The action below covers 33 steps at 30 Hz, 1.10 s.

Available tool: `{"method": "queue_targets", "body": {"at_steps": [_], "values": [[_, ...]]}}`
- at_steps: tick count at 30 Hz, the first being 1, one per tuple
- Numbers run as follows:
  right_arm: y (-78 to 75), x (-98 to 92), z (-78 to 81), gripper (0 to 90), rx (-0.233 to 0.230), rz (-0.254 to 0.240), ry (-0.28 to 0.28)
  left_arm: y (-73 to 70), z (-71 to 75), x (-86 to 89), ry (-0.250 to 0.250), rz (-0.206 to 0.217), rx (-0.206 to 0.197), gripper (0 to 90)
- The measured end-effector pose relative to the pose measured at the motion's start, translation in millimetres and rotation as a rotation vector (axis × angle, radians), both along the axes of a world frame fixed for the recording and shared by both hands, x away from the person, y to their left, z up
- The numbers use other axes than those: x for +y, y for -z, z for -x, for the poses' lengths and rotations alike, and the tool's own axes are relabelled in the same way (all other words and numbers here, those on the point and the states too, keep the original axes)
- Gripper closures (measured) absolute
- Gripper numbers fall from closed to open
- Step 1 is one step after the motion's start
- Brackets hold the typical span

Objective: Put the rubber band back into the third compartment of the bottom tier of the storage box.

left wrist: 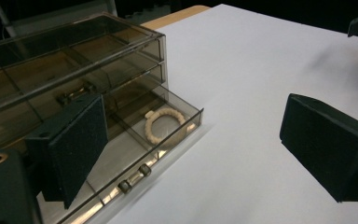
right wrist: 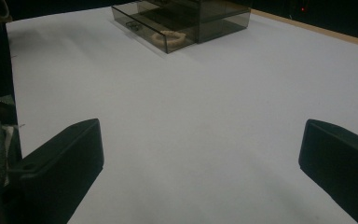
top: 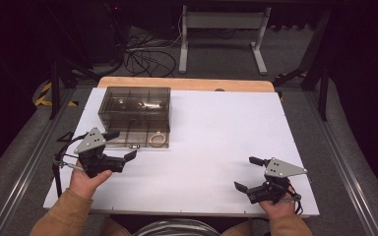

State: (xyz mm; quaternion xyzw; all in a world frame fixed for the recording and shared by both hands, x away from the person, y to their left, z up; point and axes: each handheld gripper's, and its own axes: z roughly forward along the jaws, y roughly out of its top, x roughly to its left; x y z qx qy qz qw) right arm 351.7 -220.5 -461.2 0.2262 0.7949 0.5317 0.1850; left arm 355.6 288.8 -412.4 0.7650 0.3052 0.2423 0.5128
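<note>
A smoky clear drawer box stands at the back left of the white table top. Its bottom drawer is pulled out toward me, and a cream bead bracelet lies in the drawer's right compartment. In the left gripper view the bracelet and the drawer's small metal handle show between the jaws. My left gripper is open just in front of the drawer, holding nothing. My right gripper is open near the table's front right edge, also holding nothing; its view shows the box far off.
A wooden board edge shows behind the white top. Beyond the table are cables on the floor and a white stand frame. Wide bare table surface lies between the box and the right gripper.
</note>
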Motion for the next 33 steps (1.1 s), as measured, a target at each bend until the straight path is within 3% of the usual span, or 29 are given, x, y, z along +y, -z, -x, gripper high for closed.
{"method": "queue_targets", "body": {"at_steps": [6, 12, 16, 19, 22, 29, 33], "values": [[0.1, 0.2, -0.2, 0.2, 0.002, 0.0, 0.0, 15.1, 7.2, 9.6, -0.014, 0.011, -0.019, 7.9], [-0.1, -0.3, -0.2, 0.2, 0.0, -0.001, 0.003, 29.7, 15.9, 17.8, -0.037, -0.006, -0.036, 8.1], [-0.1, -0.2, -0.1, 0.2, 0.001, -0.002, 0.001, 40.5, 21.1, 23.9, -0.037, 0.007, -0.05, 7.8], [-0.3, -0.5, 0.1, 0.2, -0.001, -0.003, 0.001, 47.3, 24.8, 29.8, -0.049, 0.042, -0.045, 7.3], [-0.3, -0.4, 0.1, 0.2, -0.001, -0.002, 0.0, 51.6, 30.5, 33.4, -0.071, 0.036, -0.072, 7.4], [-0.1, -0.3, 0.2, 0.2, 0.0, 0.0, -0.002, 56.1, 32.2, 39.0, -0.074, 0.077, -0.035, 6.2], [-0.1, -0.6, 0.2, 0.2, 0.0, 0.0, -0.001, 55.9, 32.2, 40.4, -0.074, 0.084, -0.037, 6.2]]}}
